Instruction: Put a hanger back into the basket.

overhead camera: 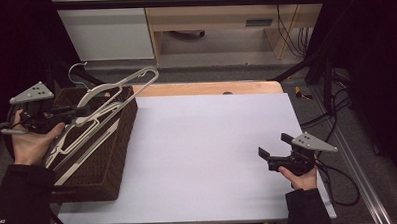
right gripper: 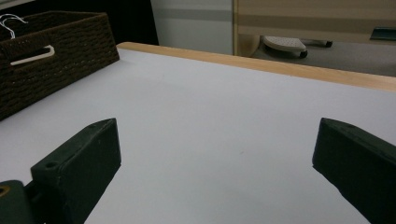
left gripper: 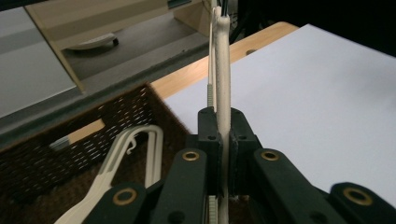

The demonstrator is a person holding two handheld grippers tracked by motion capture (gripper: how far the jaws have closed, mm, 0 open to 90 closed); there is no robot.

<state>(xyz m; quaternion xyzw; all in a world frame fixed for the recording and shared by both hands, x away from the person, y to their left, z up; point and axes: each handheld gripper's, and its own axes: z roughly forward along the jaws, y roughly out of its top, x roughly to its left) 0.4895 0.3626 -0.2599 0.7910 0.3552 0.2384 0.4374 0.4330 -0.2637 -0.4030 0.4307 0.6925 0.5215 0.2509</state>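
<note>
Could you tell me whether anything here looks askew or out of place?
Only the cream hanger: the left gripper clamps it and it juts at an angle above the wicker basket, while more hangers lie inside. Nothing looks spilled or damaged.

light: pretty dim room, the pale lavender-white table sheet (overhead camera: 207,146) is the brightest patch
edges: corners of the high view go nearly black
shadows: soft, faint
blur: close black jaws look soft in both gripper views
glare: can't spot any
</note>
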